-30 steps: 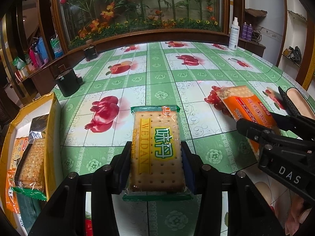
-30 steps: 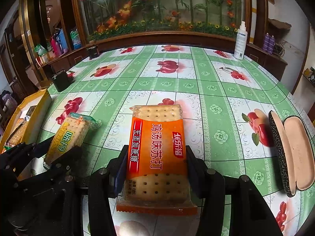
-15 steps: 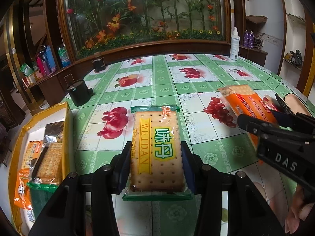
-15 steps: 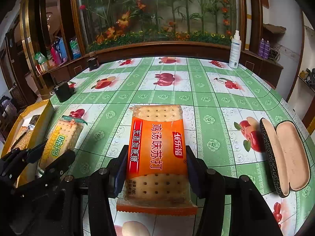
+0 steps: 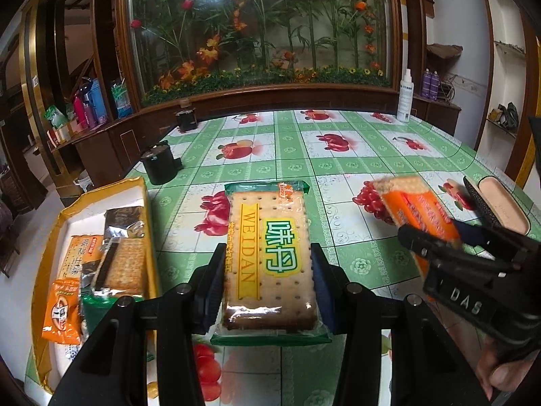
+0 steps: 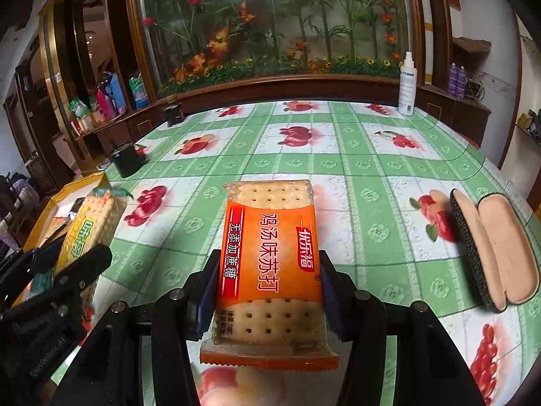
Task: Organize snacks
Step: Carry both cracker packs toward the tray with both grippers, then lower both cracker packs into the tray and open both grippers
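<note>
While both packets hung clear of the tablecloth (image 5: 358,155), the left gripper (image 5: 268,287) held its jaws part-open and clamped on the sides of the green cracker packet (image 5: 270,253), and the right gripper (image 6: 267,291) gripped the orange cracker packet (image 6: 270,257) the same way. Compared with 1 second earlier, both views had risen and swung left: the yellow box (image 5: 148,223) showed more of its interior, where at least 3 packets already lay, and the orange packet appeared blurred in the left view. Judged from this, the 2 packets were being carried toward the box. Farther right lay an open glasses case (image 6: 490,247); beyond, a spray bottle (image 6: 406,84) stood at the table's far edge.
</note>
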`<action>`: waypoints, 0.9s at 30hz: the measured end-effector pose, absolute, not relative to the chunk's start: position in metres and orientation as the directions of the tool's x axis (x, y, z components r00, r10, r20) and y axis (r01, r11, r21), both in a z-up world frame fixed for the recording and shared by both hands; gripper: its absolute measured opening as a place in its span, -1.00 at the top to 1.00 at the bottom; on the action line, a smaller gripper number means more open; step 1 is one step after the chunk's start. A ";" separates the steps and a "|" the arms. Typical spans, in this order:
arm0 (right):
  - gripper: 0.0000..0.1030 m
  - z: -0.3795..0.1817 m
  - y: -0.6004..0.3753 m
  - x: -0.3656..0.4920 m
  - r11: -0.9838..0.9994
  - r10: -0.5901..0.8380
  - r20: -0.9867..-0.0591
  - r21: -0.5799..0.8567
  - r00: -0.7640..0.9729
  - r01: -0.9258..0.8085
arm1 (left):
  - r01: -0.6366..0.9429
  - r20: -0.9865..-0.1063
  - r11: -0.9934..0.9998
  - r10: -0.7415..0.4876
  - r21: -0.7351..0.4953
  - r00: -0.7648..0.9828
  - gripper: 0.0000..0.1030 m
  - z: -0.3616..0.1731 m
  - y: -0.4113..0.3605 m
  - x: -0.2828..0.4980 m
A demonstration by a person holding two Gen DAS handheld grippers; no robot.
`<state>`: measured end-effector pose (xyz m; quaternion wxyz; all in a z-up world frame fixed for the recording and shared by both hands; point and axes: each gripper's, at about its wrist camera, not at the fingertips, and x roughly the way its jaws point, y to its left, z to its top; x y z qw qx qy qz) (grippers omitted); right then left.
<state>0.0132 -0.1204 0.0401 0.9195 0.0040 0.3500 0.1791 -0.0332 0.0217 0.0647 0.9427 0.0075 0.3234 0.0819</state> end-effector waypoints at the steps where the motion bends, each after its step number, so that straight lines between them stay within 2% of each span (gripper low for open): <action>1: -0.11 0.040 -0.119 0.011 0.933 0.339 -0.641 0.137 0.688 -0.332 | -0.152 -0.606 0.986 0.159 0.064 0.780 0.11 0.066 0.023 -0.036; 17: -0.12 0.049 -0.057 -0.024 0.869 0.445 -0.627 0.129 0.639 -0.478 | -0.256 -0.533 0.967 0.210 -0.013 0.820 0.11 0.104 0.083 -0.090; 27: -0.12 0.057 0.017 -0.046 0.771 0.543 -0.637 0.119 0.547 -0.626 | -0.410 -0.554 0.910 0.312 -0.059 0.772 0.11 0.091 0.160 -0.121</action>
